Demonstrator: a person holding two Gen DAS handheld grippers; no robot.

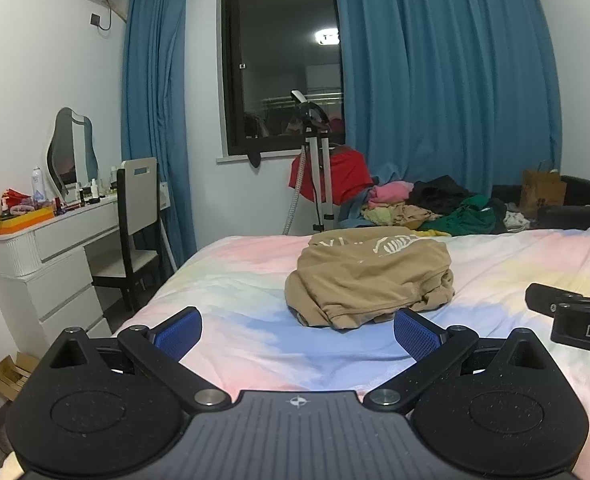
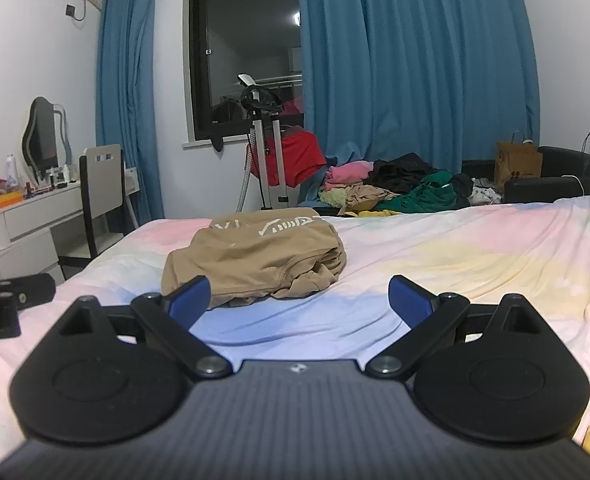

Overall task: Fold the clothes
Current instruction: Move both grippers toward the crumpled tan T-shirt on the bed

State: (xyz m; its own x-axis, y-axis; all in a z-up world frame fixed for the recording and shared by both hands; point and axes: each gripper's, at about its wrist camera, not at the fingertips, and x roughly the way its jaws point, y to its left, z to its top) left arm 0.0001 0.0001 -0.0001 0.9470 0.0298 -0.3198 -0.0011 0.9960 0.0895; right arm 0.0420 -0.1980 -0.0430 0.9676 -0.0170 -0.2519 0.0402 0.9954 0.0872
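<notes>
A tan garment with a white print (image 1: 369, 276) lies folded in a loose bundle on the pastel bedsheet (image 1: 255, 336). My left gripper (image 1: 297, 330) hovers just in front of it, wide open, nothing between its blue pads. In the right wrist view the same tan garment (image 2: 255, 258) sits ahead and to the left. My right gripper (image 2: 300, 300) is also wide open and empty, its left pad near the bundle's front edge. The right gripper's black body (image 1: 575, 316) shows at the right edge of the left wrist view.
A heap of mixed clothes (image 1: 427, 204) lies beyond the bed's far edge, next to a garment steamer stand (image 1: 319, 168) with a red item. A white dressing table (image 1: 43, 248) and chair (image 1: 135, 224) stand left. A black armchair with a paper bag (image 2: 517, 164) is at the far right.
</notes>
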